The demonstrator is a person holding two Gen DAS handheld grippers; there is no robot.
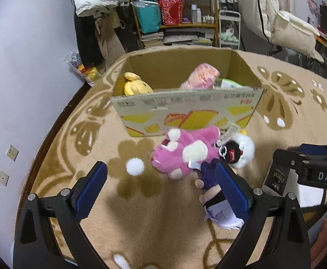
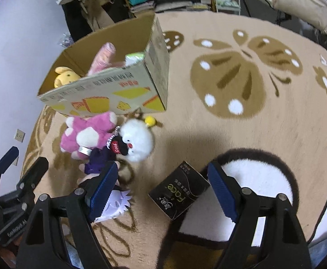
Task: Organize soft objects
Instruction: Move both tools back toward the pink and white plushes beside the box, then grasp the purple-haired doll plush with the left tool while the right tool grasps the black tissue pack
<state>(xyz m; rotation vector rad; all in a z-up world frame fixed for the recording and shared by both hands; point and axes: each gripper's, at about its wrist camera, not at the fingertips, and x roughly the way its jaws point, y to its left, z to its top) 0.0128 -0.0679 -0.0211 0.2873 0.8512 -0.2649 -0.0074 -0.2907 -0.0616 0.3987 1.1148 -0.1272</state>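
An open cardboard box (image 1: 185,109) (image 2: 109,94) stands on the carpet, holding a yellow plush (image 1: 136,85) (image 2: 64,76), a pink roll (image 1: 201,76) (image 2: 102,58) and a green pack (image 1: 228,83). In front of it lie a pink bear (image 1: 181,152) (image 2: 87,132), a white fluffy toy (image 1: 242,150) (image 2: 138,141) and a purple doll (image 1: 212,190) (image 2: 100,163). My left gripper (image 1: 163,188) is open above bare carpet, left of the doll. My right gripper (image 2: 163,190) is open over a black tissue pack (image 2: 179,190) (image 1: 277,179).
A beige carpet with brown flower patterns covers the floor. A white and black fluffy cushion (image 2: 260,179) lies under my right gripper. Shelves with bags (image 1: 174,11), hanging coats and a wall stand behind the box.
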